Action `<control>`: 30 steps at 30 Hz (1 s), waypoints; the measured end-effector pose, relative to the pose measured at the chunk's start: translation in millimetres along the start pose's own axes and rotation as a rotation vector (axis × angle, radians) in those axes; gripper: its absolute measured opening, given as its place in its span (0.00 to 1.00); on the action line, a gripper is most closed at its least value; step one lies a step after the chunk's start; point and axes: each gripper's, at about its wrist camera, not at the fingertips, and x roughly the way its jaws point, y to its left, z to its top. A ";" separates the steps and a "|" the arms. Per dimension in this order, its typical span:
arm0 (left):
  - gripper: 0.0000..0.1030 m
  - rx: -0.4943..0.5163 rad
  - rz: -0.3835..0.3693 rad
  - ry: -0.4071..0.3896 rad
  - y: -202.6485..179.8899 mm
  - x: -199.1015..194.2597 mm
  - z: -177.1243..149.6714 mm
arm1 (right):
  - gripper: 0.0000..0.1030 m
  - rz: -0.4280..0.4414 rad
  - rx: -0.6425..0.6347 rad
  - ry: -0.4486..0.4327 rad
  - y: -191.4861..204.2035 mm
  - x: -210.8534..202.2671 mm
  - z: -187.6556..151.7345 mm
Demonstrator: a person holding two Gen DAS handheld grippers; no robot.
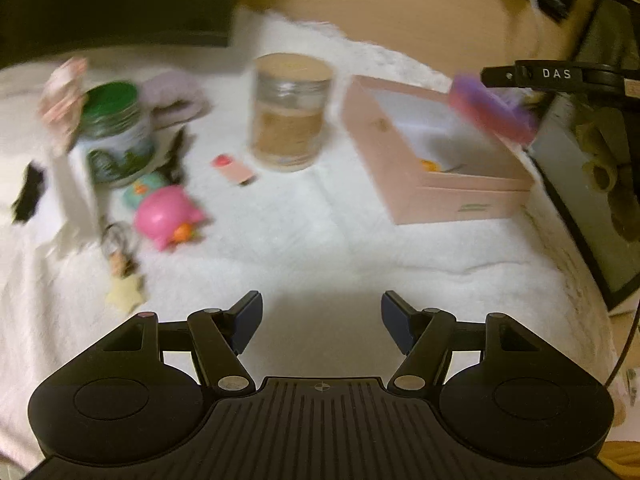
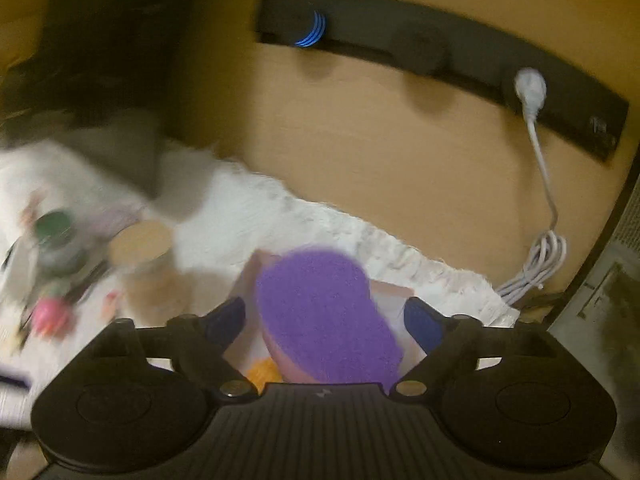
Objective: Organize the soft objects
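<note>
The purple sponge (image 2: 326, 316) sat between the right gripper's (image 2: 326, 322) wide-spread blue pads (image 2: 424, 324), neither visibly pressing it, right above the pink box (image 1: 436, 152). Left of that box, the left gripper (image 1: 322, 318) hung open and empty over the white fleece (image 1: 280, 236)

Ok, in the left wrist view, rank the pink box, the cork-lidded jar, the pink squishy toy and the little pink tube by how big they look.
Largest to smallest:
pink box
cork-lidded jar
pink squishy toy
little pink tube
</note>
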 end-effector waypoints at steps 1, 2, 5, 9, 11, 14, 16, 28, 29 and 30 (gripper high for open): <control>0.69 -0.029 0.019 -0.001 8.9 -1.3 -1.3 | 0.85 0.007 0.017 0.024 0.3 8.8 2.1; 0.69 -0.059 0.036 -0.007 19.1 -3.1 -2.3 | 0.85 0.019 0.034 0.038 2.1 13.5 2.2; 0.69 -0.175 0.107 -0.067 55.8 -13.6 -1.0 | 0.85 0.089 0.071 0.051 17.0 19.4 -7.2; 0.69 -0.297 0.213 -0.174 115.8 -28.8 11.1 | 0.85 0.141 0.044 0.049 59.0 14.3 -20.4; 0.69 -0.324 0.252 -0.207 145.2 -31.1 20.6 | 0.85 0.187 0.038 0.041 80.5 4.7 -25.6; 0.67 -0.352 0.235 -0.260 185.8 -28.5 37.1 | 0.85 0.282 -0.004 0.068 117.4 -2.0 -33.4; 0.65 -0.309 0.213 -0.264 202.8 -18.6 48.1 | 0.85 0.329 -0.074 0.094 144.1 -1.9 -39.9; 0.67 -0.256 0.128 -0.192 258.7 17.9 54.3 | 0.85 0.399 -0.220 0.136 214.9 14.4 -4.0; 0.65 -0.254 0.113 -0.195 259.1 18.5 54.8 | 0.85 0.403 -0.229 0.135 220.4 17.3 6.5; 0.58 -0.254 0.103 -0.194 259.3 20.6 55.8 | 0.85 0.411 -0.242 0.130 229.3 21.9 19.2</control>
